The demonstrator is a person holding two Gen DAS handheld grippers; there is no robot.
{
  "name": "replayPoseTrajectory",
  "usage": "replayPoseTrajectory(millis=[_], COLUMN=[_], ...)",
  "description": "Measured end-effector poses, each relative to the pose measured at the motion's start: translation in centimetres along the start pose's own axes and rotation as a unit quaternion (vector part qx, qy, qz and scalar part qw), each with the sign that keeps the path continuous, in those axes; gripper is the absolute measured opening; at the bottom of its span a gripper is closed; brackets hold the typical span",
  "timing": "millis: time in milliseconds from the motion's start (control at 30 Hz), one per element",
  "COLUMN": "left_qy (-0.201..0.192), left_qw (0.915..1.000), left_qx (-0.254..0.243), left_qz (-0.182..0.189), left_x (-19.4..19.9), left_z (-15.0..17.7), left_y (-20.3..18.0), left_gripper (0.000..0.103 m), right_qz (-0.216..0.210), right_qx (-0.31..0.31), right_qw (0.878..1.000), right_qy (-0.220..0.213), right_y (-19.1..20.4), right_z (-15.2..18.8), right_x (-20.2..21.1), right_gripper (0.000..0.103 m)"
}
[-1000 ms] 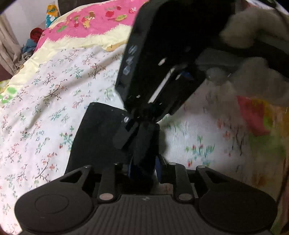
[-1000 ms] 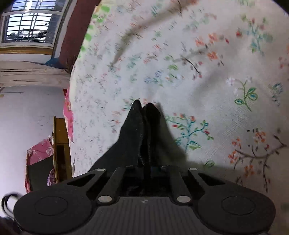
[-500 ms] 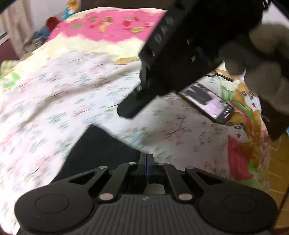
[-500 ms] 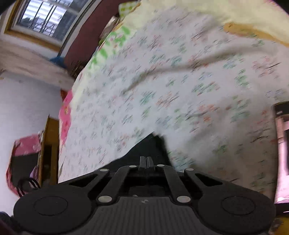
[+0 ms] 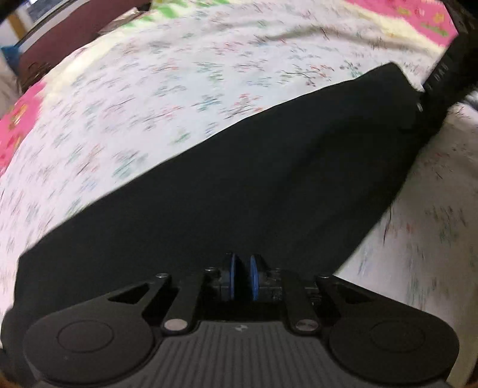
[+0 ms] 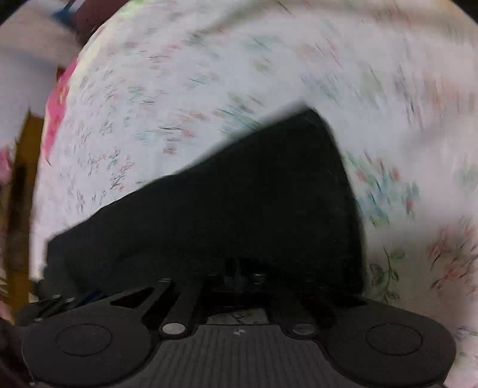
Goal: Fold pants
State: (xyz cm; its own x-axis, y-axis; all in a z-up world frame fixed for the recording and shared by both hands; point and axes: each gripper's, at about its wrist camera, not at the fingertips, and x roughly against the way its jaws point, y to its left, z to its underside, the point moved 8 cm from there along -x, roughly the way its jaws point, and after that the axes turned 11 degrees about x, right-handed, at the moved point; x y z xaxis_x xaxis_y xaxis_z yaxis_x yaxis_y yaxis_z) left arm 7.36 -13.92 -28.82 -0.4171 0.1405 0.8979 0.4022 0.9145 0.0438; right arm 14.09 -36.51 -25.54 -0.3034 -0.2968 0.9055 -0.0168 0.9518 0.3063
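Only blurred, unreadable lettering on right gripper; its jaws closed, hold unclear; left gripper ajar after opening, nothing between pads, above black pants.

Below me the bed is spread with a white floral sheet printed in small pink, green and blue sprigs. A pink patterned blanket lies along its far edge, with a cream band beside it. At the left of my right-hand view stands a brown wooden piece of furniture.
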Motion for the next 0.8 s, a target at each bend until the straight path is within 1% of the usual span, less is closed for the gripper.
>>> replayPoseTrajectory(millis=[67,100,133,167,233,300,400,433,467,500,533,567,600,633,700,767,800], left_qy=[-0.009,-0.014,-0.020,-0.025,-0.029,-0.022,0.028,0.041,0.045,0.036,0.031,0.036,0.039,0.036,0.011,-0.025,-0.042], left_qw=[0.9998,0.9995,0.9991,0.9984,0.9964,0.9914,0.9768,0.9708,0.9651,0.9621,0.9586,0.9543,0.9518,0.9515,0.9535,0.9603,0.9631], left_qx=[0.019,0.027,0.036,0.047,0.070,0.105,0.164,0.185,0.212,0.237,0.257,0.268,0.272,0.274,0.274,0.250,0.235], left_qz=[0.001,0.000,-0.008,-0.019,-0.037,-0.074,-0.135,-0.146,-0.148,-0.130,-0.119,-0.127,-0.136,-0.136,-0.126,-0.122,-0.124], left_x=[1.7,2.5,3.3,3.9,4.7,5.2,5.0,5.1,5.7,6.5,7.1,7.6,8.1,8.6,9.8,10.9,11.1], left_z=[1.2,1.8,2.4,3.0,4.2,6.3,12.2,14.2,16.0,17.0,17.5,18.0,18.1,18.1,17.0,14.3,13.3], left_y=[2.3,3.8,5.4,7.2,11.0,15.8,23.5,25.5,27.4,28.8,29.8,30.9,31.7,32.3,32.2,32.1,31.9], left_gripper=[0.024,0.025,0.025,0.025,0.025,0.025,0.028,0.028,0.028,0.028,0.028,0.030,0.030,0.030,0.029,0.030,0.030], right_qz=[-0.013,-0.008,-0.005,-0.015,-0.047,-0.075,-0.102,-0.109,-0.118,-0.123,-0.123,-0.124,-0.127,-0.128,-0.131,-0.144,-0.153], right_qx=[0.047,0.074,0.099,0.123,0.157,0.178,0.187,0.191,0.198,0.209,0.222,0.230,0.238,0.243,0.259,0.270,0.277], right_qw=[0.999,0.997,0.995,0.992,0.986,0.981,0.975,0.973,0.970,0.967,0.964,0.962,0.960,0.959,0.955,0.951,0.947], right_qy=[-0.015,-0.022,-0.029,-0.031,-0.017,0.016,0.059,0.065,0.071,0.077,0.079,0.080,0.078,0.073,0.062,0.054,0.050], right_y=[4.9,7.9,10.6,13.4,18.5,23.2,28.1,29.9,31.6,33.3,34.6,35.4,36.7,37.3,38.5,39.6,40.0], right_z=[-1.1,-1.6,-1.9,-2.2,-2.0,-1.2,0.3,0.4,0.8,0.9,1.0,1.0,0.4,-0.3,-2.4,-4.8,-5.9], right_x=[0.6,0.7,0.5,0.0,-1.9,-5.0,-8.6,-9.2,-9.6,-10.1,-10.3,-10.2,-10.4,-10.3,-10.6,-11.6,-12.1], right_gripper=[0.000,0.000,0.000,0.000,0.000,0.002,0.002,0.002,0.002,0.002,0.002,0.002,0.002,0.002,0.005,0.016,0.017])
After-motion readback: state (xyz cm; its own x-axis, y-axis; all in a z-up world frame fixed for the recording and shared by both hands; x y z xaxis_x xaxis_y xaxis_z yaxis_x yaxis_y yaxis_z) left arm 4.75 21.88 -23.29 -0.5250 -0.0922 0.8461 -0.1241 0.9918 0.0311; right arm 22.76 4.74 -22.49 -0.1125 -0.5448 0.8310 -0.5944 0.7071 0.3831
